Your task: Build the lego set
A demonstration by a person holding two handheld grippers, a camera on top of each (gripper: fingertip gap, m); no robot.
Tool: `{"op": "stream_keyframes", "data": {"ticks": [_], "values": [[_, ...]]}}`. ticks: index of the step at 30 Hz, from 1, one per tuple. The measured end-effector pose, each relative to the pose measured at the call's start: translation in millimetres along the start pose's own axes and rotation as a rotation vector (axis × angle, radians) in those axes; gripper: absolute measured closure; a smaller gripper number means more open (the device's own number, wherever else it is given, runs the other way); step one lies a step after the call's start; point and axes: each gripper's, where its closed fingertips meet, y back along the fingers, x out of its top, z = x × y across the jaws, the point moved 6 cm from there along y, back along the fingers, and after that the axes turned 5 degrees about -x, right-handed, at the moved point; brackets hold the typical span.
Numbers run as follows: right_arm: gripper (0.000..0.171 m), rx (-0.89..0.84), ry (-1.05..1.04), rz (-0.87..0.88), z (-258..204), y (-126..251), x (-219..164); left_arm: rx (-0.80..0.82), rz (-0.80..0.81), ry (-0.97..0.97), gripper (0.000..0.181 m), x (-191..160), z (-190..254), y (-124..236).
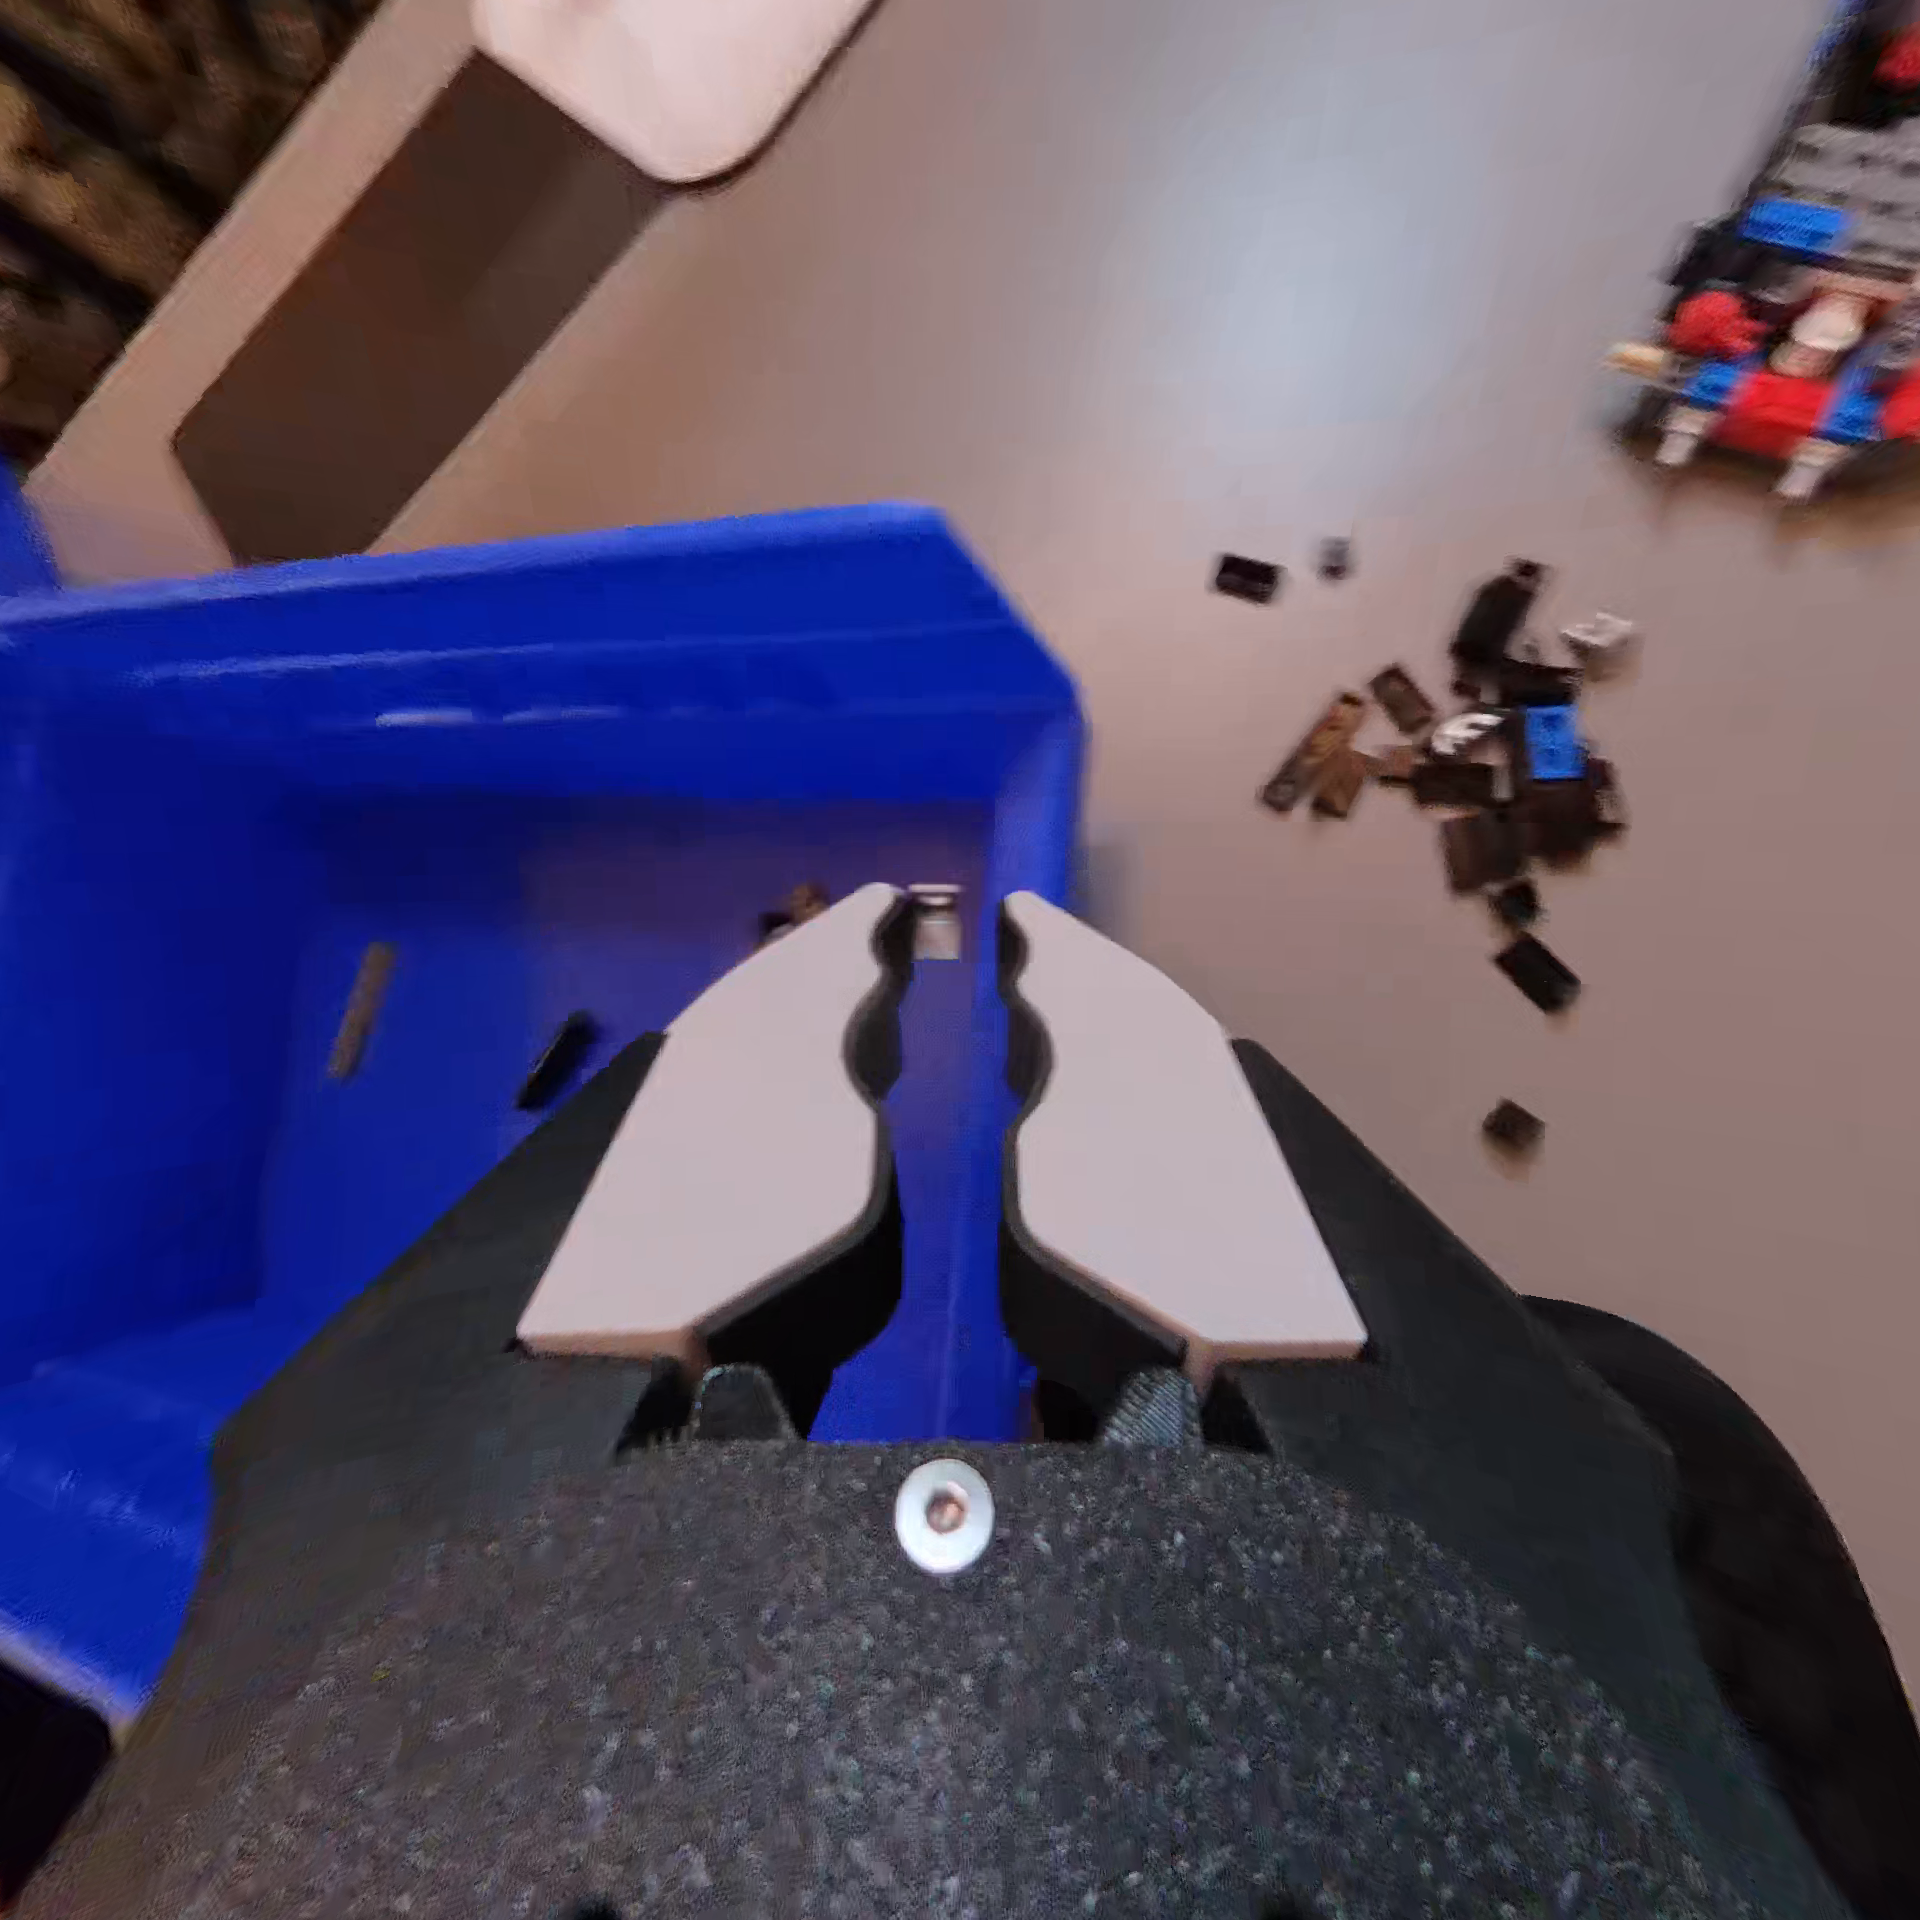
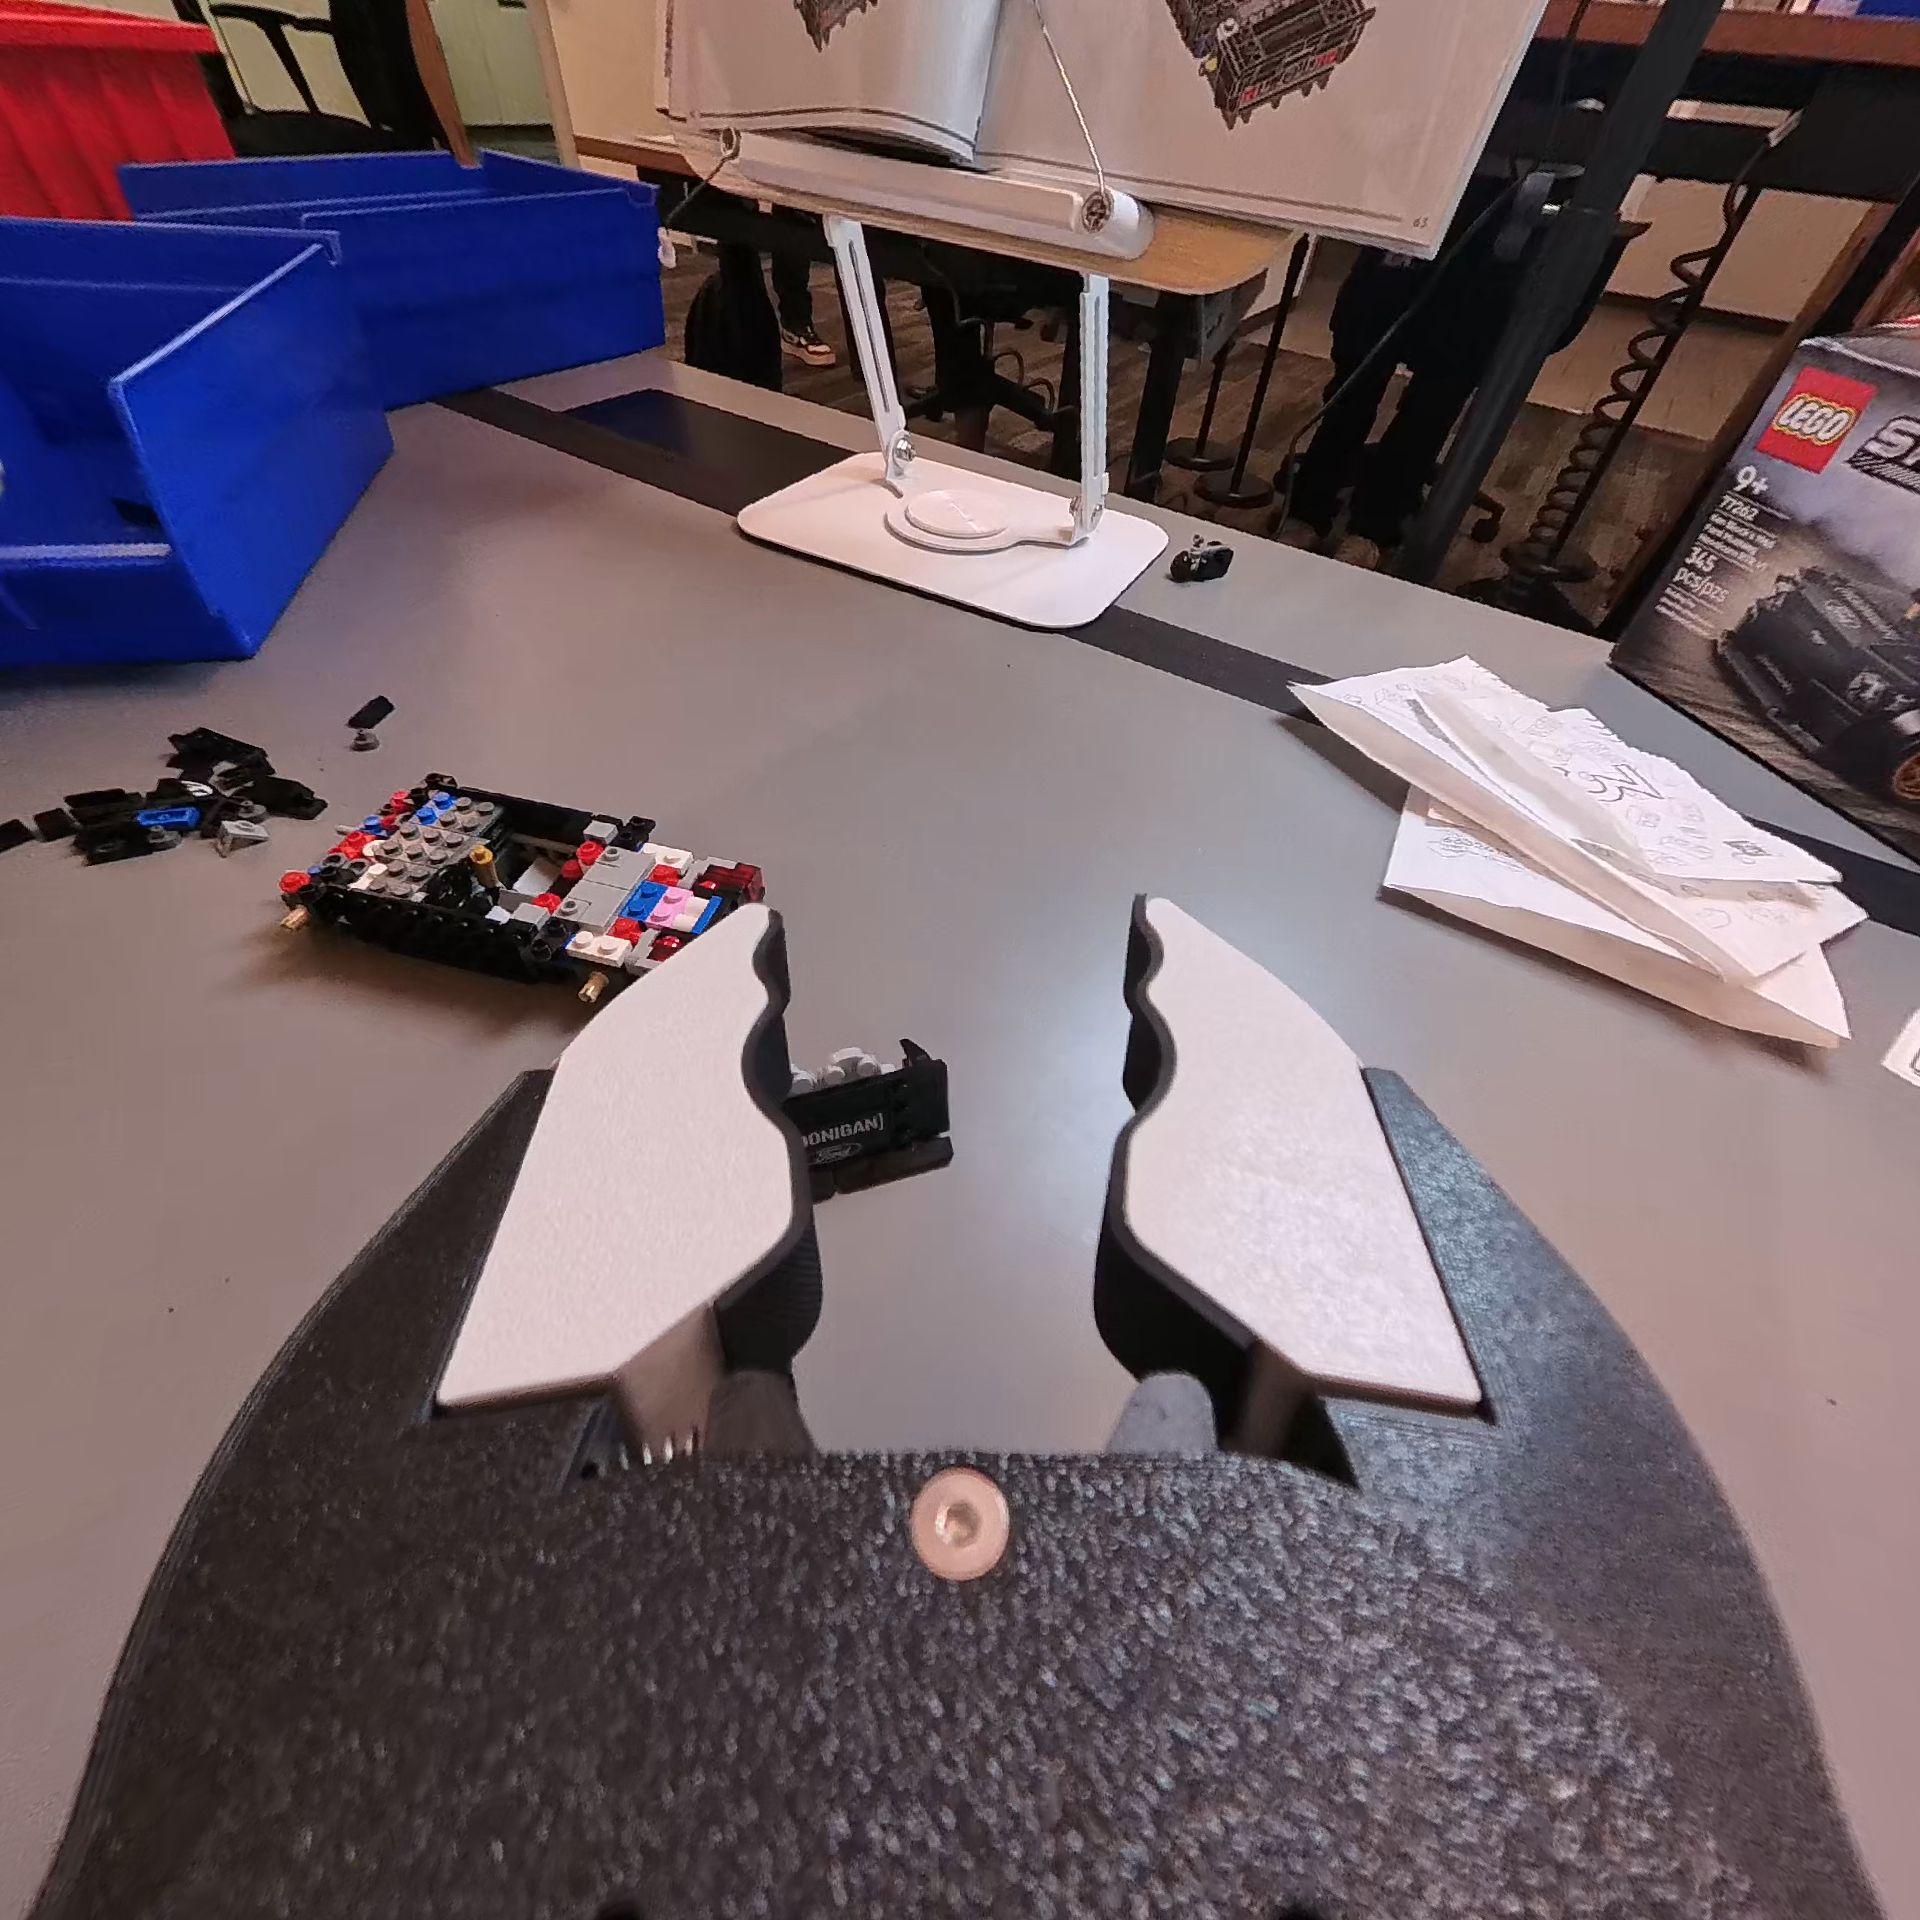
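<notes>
My left gripper (image 1: pixel 948 902) hangs over the inside of a blue bin (image 1: pixel 520 644), jaws a narrow gap apart. A small grey piece (image 1: pixel 935 925) shows just past the tips, not clearly gripped; the view is blurred. My right gripper (image 2: pixel 954 914) is wide open above the grey table. A small black sub-assembly (image 2: pixel 883 1122) lies on the table between its fingers, partly hidden by the left finger. The partly built car chassis (image 2: pixel 520 883) lies to the left of it and also shows in the left wrist view (image 1: pixel 1787 343). A pile of loose, mostly black pieces (image 2: pixel 156 810) lies beside the chassis (image 1: pixel 1496 769).
Blue bins (image 2: pixel 208 468) stand at the table's left. A white book stand (image 2: pixel 956 520) holding an instruction booklet stands at the back. Crumpled paper bags (image 2: pixel 1600 852) and the set's box (image 2: pixel 1808 582) are at the right. A small black part (image 2: pixel 1200 561) lies by the stand. The gap from one gripper's tips to the other's is roughly 40 cm.
</notes>
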Motion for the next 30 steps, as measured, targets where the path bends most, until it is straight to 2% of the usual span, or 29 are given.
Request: {"op": "stream_keyframes", "data": {"ticks": [3, 5, 8, 10, 13, 16, 18, 19, 23, 26, 28, 29, 30], "values": [[0.109, 0.001, 0.004, -0.002, -0.6, -0.2, -0.3, 0.021, -0.071, 0.049, 0.136, -13.2, -9.6, -0.6], [0.109, -0.003, 0.002, 0.000, 0.1, 0.3, -0.2, -0.023, -0.057, 0.032, 0.131, -14.7, -2.1, 0.1], [0.109, -0.005, -0.003, -0.001, 1.2, -0.1, -0.5, -0.195, -0.005, -0.028, 0.137, -11.8, 26.1, 7.0], [0.109, -0.002, -0.002, -0.006, 0.7, -0.8, -1.3, -0.259, -0.037, -0.066, 0.140, -16.0, 39.5, 7.8], [0.109, 0.001, 0.007, -0.009, -0.6, -1.2, -1.8, -0.455, -0.101, -0.173, 0.149, -28.8, 74.0, 4.7], [0.109, 0.001, 0.005, -0.007, -0.5, -1.1, -1.5, -0.500, -0.200, -0.246, 0.148, -41.1, 91.6, -10.3], [0.109, -0.001, 0.004, -0.005, -0.2, -0.8, -1.4, -0.525, -0.207, -0.236, 0.160, -41.1, 95.4, -16.5], [0.109, -0.004, 0.004, -0.003, 0.0, -0.6, -1.1, -0.510, -0.207, -0.239, 0.172, -39.8, 93.3, -17.7], [0.109, -0.011, 0.000, 0.002, 1.4, 0.2, -0.2, -0.416, -0.164, -0.246, 0.173, -31.1, 78.2, -14.3], [0.109, -0.010, -0.003, 0.004, 1.6, 0.3, 0.0, -0.171, 0.018, -0.097, 0.173, -7.8, 33.4, 0.9], [0.109, -0.007, 0.001, 0.001, 0.7, -0.1, -0.2, -0.049, 0.085, 0.009, 0.173, -2.8, 4.6, 6.2], [0.109, -0.006, 0.004, 0.001, 0.2, -0.1, -0.2, -0.012, 0.073, 0.057, 0.172, -5.4, -5.8, 4.1], [0.109, -0.007, 0.006, 0.001, 0.0, 0.0, -0.1, -0.009, 0.043, 0.094, 0.157, -9.1, -10.5, 0.1]]}}
